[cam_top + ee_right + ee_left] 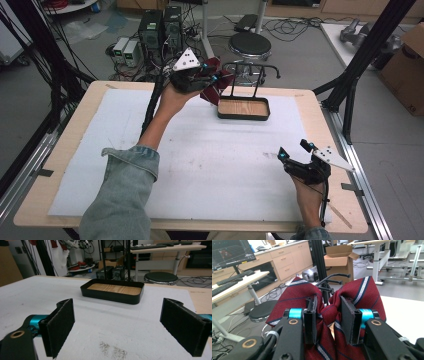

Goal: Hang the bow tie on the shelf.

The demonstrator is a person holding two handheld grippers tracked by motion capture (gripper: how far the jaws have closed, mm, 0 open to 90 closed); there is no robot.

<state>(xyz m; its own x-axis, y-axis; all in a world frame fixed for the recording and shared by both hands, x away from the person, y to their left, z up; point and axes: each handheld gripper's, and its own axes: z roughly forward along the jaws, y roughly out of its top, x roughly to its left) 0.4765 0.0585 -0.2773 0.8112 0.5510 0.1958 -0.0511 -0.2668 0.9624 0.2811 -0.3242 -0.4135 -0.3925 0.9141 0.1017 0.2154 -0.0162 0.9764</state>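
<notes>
A dark red striped necktie (327,312) is bunched between the jaws of my left gripper (328,320), which is shut on it. From above, that left gripper (210,80) is held up over the table's far edge with the necktie (216,89) hanging just left of a black tray (243,116) that has a wooden floor. A black rack (250,70) with pegs rises from the tray's back. My right gripper (295,152) stands open low over the white mat at the front right, and its wide-apart jaws (120,325) hold nothing, facing the tray (112,296).
A white foam mat (190,160) covers most of the wooden table (70,145). A round black stool (250,46) and computer towers (160,30) stand beyond the far edge. Black frame posts (365,55) rise at the right.
</notes>
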